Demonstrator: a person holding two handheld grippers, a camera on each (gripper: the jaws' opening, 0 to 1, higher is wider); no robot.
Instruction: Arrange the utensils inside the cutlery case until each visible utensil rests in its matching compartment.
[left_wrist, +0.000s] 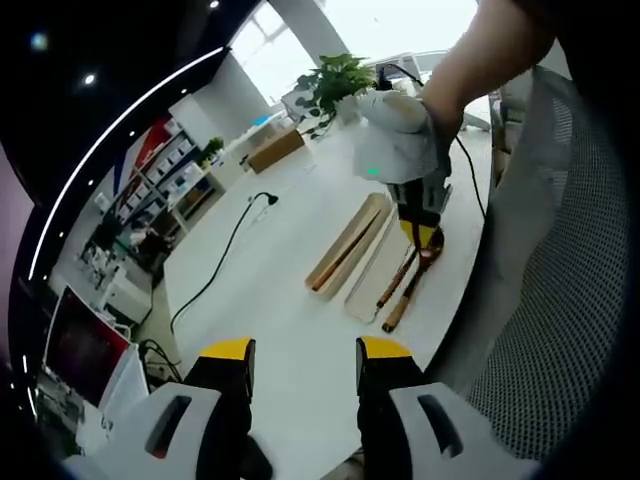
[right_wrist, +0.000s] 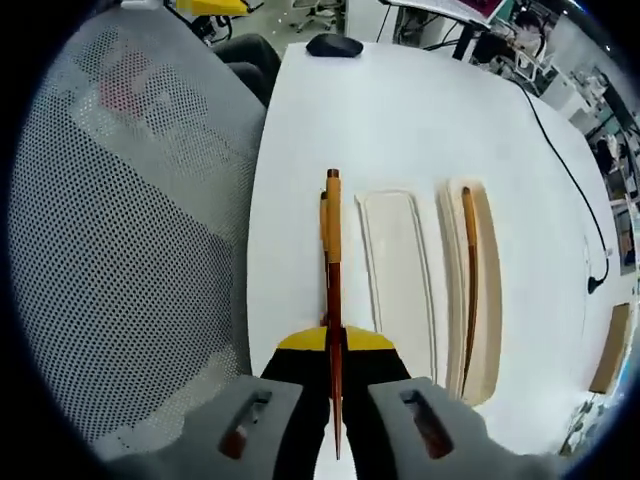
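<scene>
The cutlery case lies open on the white table as two long parts: a pale tray (right_wrist: 400, 270) (left_wrist: 378, 268) and a wooden tray (right_wrist: 487, 300) (left_wrist: 350, 243). A thin brown utensil (right_wrist: 468, 270) rests in the wooden tray. My right gripper (right_wrist: 335, 345) (left_wrist: 428, 235) is shut on a slim wood-handled utensil (right_wrist: 333, 250) (left_wrist: 408, 290), just left of the pale tray near the table edge. A second handle (right_wrist: 323, 212) lies close beside it. My left gripper (left_wrist: 305, 360) is open and holds nothing, hanging over the table short of the case.
A grey mesh chair (right_wrist: 130, 230) (left_wrist: 560, 280) stands against the table edge next to the utensils. A black mouse (right_wrist: 335, 45) sits at one table end, and a black cable (left_wrist: 225, 250) (right_wrist: 565, 170) runs across. A plant (left_wrist: 335, 80) and a box (left_wrist: 275, 150) stand farther off.
</scene>
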